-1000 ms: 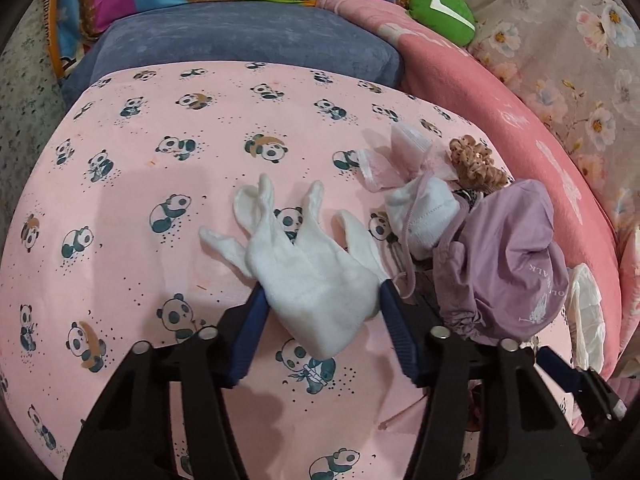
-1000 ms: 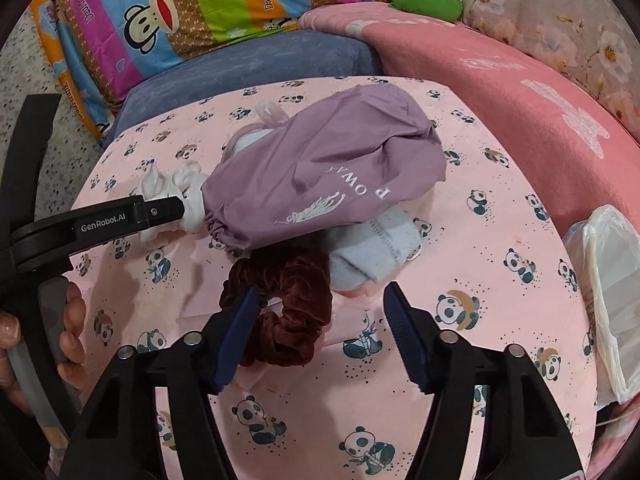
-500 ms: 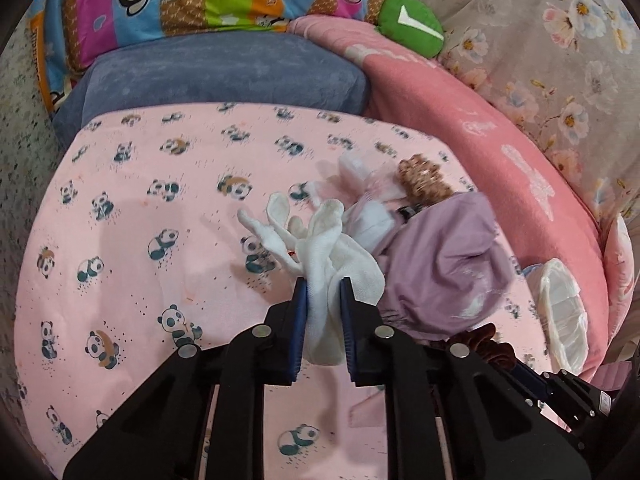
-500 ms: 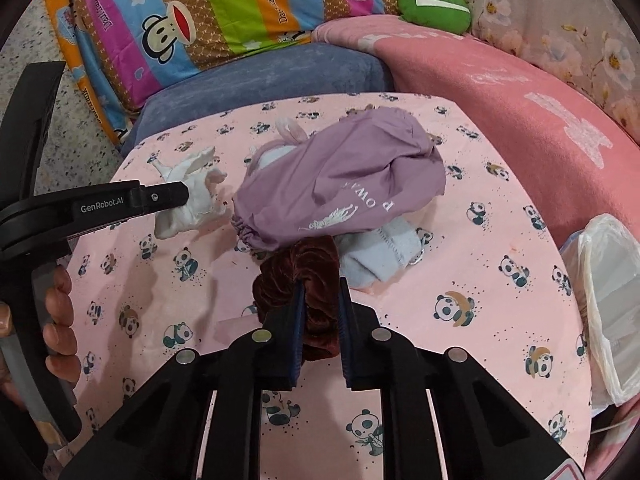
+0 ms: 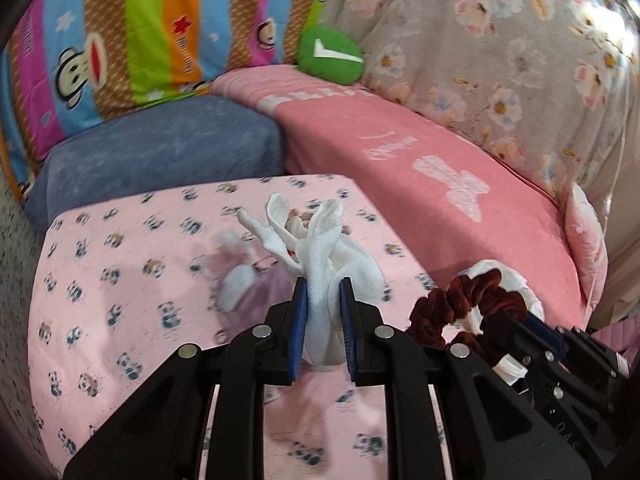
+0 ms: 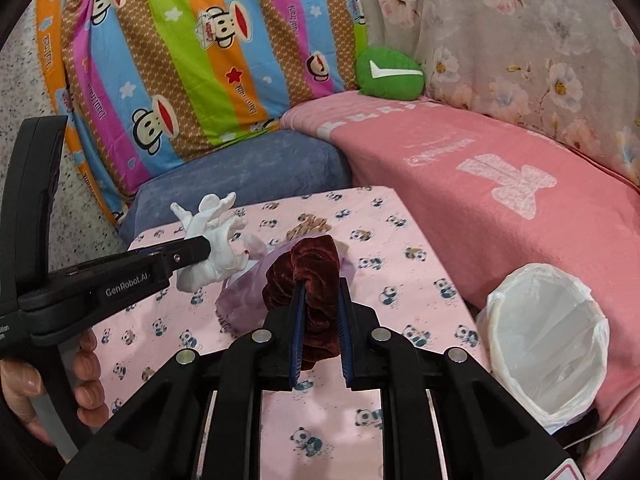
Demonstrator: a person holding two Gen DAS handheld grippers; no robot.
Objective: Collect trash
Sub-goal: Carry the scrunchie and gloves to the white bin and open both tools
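Two tools clenched: we're holding white glove [image 5: 320, 280] w/ left tool [image 5: 322, 320], scrunchie [image 6: 316, 276] w/ right tool [image 6: 320, 320]; right's nearer the bin [image 6: 548, 340].

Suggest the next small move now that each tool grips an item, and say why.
Probably carry the right tool, shut on the dark red scrunchie, rightward over the white-lined bin. The bin stands open beside the panda sheet; the left tool clamps the white glove and could follow.

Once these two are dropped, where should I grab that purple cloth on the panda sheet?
Pinch the gathered, puckered end of the purple cloth, nearest you, coming down from above. It lies slack on the panda sheet, so bunched fabric there gives the pads something to bite.
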